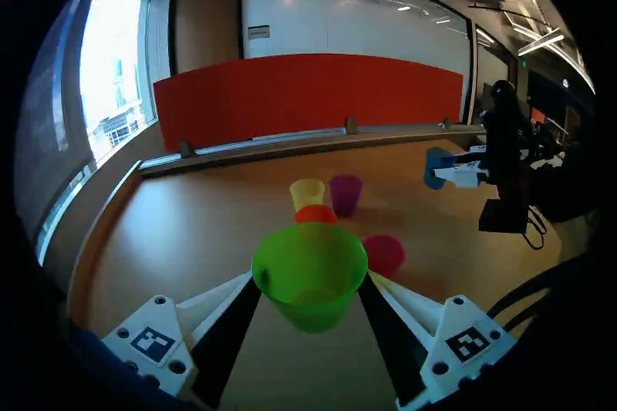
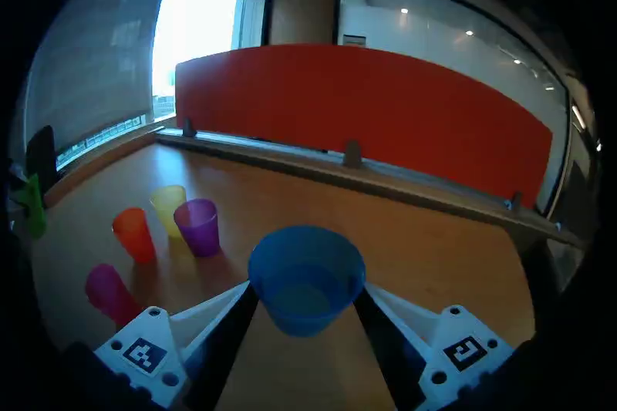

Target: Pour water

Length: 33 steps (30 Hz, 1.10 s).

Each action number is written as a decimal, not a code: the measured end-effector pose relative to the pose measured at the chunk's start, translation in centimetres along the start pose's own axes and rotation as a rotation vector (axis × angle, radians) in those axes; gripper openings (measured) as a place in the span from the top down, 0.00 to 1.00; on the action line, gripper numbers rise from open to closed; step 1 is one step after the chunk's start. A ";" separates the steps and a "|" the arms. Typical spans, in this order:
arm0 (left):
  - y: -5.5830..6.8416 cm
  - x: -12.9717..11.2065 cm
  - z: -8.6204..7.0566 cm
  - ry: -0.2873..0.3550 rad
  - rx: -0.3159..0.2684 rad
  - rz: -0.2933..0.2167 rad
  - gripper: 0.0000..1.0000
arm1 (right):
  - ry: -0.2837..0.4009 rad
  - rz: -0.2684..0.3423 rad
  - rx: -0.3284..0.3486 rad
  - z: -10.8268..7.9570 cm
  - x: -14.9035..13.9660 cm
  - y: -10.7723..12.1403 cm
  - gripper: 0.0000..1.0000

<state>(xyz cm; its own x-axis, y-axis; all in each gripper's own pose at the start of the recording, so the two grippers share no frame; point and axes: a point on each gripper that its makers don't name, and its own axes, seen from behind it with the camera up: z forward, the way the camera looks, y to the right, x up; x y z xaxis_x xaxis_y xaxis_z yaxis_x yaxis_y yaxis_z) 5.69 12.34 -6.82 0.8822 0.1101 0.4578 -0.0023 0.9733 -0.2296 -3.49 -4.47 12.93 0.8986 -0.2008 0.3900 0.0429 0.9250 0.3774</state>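
Note:
My left gripper (image 1: 310,288) is shut on a green cup (image 1: 310,272), held upright above the wooden table (image 1: 193,226). Past it stand a yellow cup (image 1: 307,194), a purple cup (image 1: 345,194), an orange cup (image 1: 316,214) and a pink cup (image 1: 383,254). My right gripper (image 2: 306,291) is shut on a blue cup (image 2: 306,278), upright, with a little water in the bottom. In the right gripper view the yellow cup (image 2: 167,209), purple cup (image 2: 198,227), orange cup (image 2: 134,234) and pink cup (image 2: 109,293) stand to the left. The left gripper view shows the blue cup (image 1: 437,167) at far right.
A red partition (image 1: 308,95) runs along the table's far edge, with a bright window (image 1: 112,79) to the left. The hand and dark sleeve (image 1: 505,156) holding the other gripper are at the right of the left gripper view. Bare tabletop (image 2: 432,257) lies to the right of the cups.

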 end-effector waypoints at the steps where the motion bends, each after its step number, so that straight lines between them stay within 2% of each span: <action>1: 0.1 0.3 0.0 0.006 -0.004 0.002 0.15 | 0.011 -0.002 -0.001 -0.5 0.6 -0.1 0.12; 8: 0.4 2.2 -0.1 0.046 -0.038 0.024 0.15 | 0.096 -0.026 -0.014 -4.2 5.0 -1.2 0.12; 18: 0.5 4.4 -0.7 0.098 -0.083 0.043 0.15 | 0.212 -0.057 -0.019 -10.4 10.9 -3.8 0.12; 26: 0.5 6.0 -1.6 0.133 -0.110 0.063 0.15 | 0.288 -0.036 -0.020 -14.7 14.2 -5.8 0.12; 33: 1.2 6.9 -2.3 0.156 -0.135 0.073 0.15 | 0.339 -0.016 -0.020 -17.7 16.0 -6.8 0.12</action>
<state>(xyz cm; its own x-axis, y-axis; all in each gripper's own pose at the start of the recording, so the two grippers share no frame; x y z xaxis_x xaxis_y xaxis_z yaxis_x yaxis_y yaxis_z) 12.86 13.81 -5.87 0.9444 0.1367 0.2992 -0.0154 0.9268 -0.3752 18.31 -8.29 1.69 0.9916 -0.0997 0.0821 0.0633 0.9294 0.3636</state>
